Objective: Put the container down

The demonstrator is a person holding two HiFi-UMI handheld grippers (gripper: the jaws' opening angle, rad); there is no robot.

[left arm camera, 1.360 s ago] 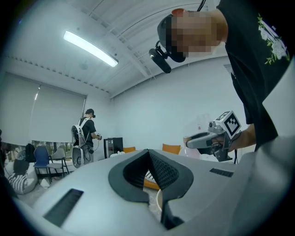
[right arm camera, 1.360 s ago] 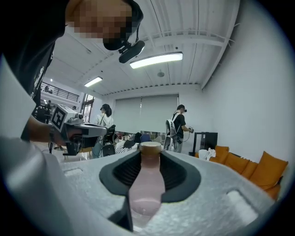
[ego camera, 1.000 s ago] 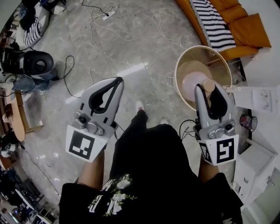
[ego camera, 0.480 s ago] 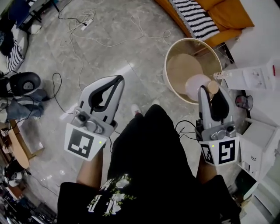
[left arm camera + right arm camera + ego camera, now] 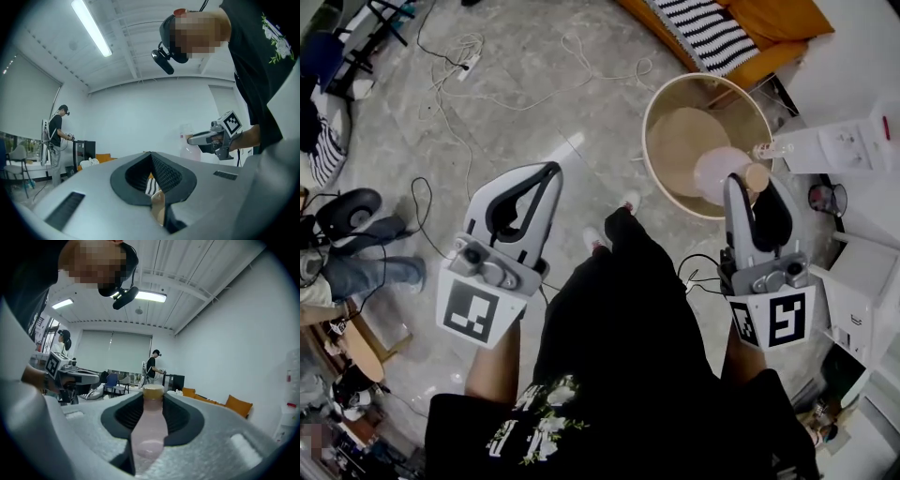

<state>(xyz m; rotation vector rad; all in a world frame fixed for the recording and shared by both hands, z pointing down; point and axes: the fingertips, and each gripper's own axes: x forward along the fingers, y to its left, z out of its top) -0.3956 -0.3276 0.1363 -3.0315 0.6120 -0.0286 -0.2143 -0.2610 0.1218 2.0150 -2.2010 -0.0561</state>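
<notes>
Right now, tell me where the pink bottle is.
The pink bottle is clamped in the right tool, at the head view's right, seen against the round table's near edge.

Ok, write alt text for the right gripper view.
The right gripper is shut on a pale pink bottle with a tan cap. The left gripper shows at far left, a person stands in the back, and orange cushions lie at right.
</notes>
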